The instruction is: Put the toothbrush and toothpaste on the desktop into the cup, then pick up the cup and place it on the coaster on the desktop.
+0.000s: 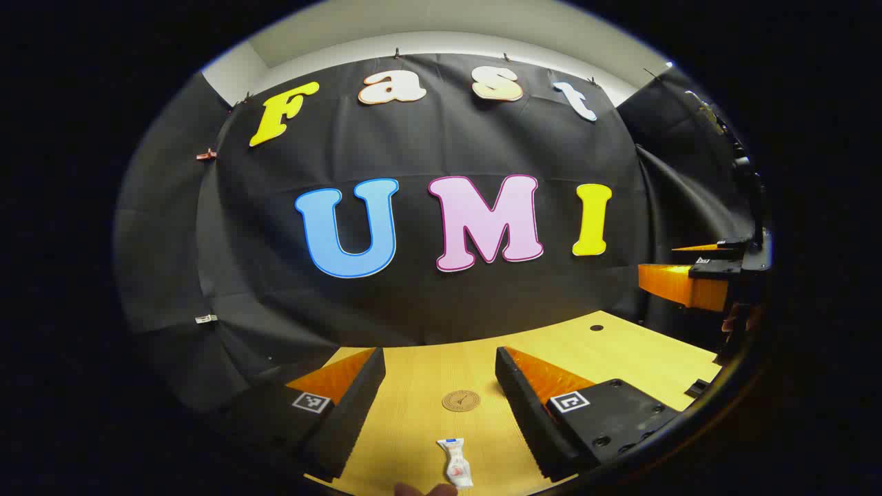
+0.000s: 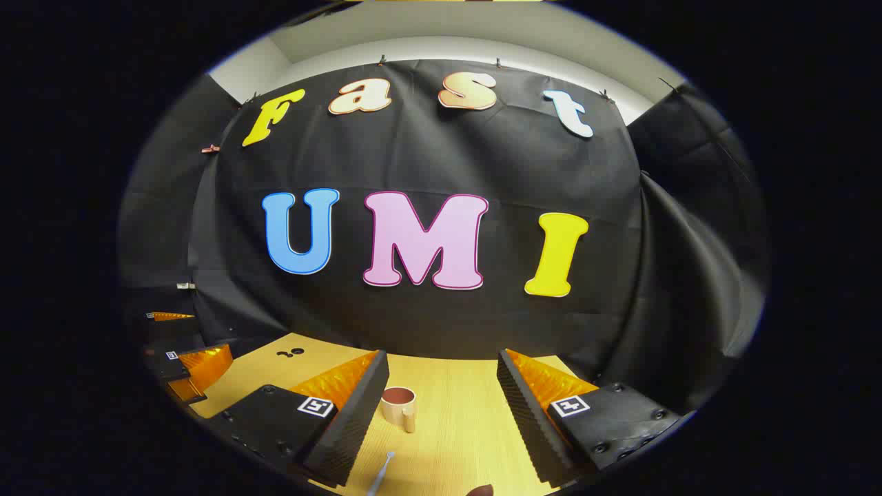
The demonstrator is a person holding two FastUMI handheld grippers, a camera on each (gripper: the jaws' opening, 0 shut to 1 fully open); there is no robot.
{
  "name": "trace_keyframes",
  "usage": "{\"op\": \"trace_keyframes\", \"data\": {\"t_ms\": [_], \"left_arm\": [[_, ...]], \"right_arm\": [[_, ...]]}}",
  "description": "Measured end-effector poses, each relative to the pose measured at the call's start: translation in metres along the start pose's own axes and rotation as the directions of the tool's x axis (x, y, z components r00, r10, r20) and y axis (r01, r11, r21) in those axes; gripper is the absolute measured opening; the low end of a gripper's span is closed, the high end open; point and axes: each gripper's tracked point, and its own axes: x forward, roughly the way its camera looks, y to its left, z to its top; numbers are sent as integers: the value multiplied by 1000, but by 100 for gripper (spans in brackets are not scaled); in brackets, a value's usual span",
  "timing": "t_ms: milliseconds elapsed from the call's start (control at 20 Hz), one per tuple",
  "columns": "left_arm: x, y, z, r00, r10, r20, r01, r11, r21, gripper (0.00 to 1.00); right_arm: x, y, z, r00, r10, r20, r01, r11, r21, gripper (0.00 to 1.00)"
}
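In the left gripper view my left gripper (image 1: 439, 362) is open above the wooden desktop (image 1: 620, 351). A small white toothpaste tube (image 1: 455, 463) lies between its fingers near the bottom edge. Beyond it sits the round brown coaster (image 1: 460, 400). The right gripper (image 1: 689, 279) hovers at the far right of that view. In the right gripper view my right gripper (image 2: 443, 365) is open too. A beige cup (image 2: 399, 405) with a dark inside stands upright just inside its left finger. The toothbrush (image 2: 380, 474) lies on the desktop below the cup, partly cut off.
The black cloth wall closes the desktop's far side and both sides. A dark hole (image 1: 597, 328) marks the desktop's back right corner in the left gripper view. The left gripper (image 2: 186, 365) shows at the left of the right gripper view, by two dark holes (image 2: 292, 353).
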Motion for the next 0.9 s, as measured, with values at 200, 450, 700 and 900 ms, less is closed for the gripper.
{"op": "trace_keyframes", "data": {"t_ms": [200,450,700,900], "left_arm": [[1,-4,-1,1000,-3,0,3,1000,6,100],[0,-5,-2,1000,1,-5,-1,1000,4,100],[-1,-5,-3,1000,6,-8,-6,1000,7,99],[0,-9,-8,1000,2,-20,-2,1000,3,99]], "right_arm": [[-3,4,0,1000,10,1,-10,1000,-3,97],[-4,-2,0,1000,2,0,-2,1000,0,97],[-3,-3,0,1000,0,2,0,1000,-1,97],[-4,-4,0,1000,-1,-1,1,1000,-1,97]]}}
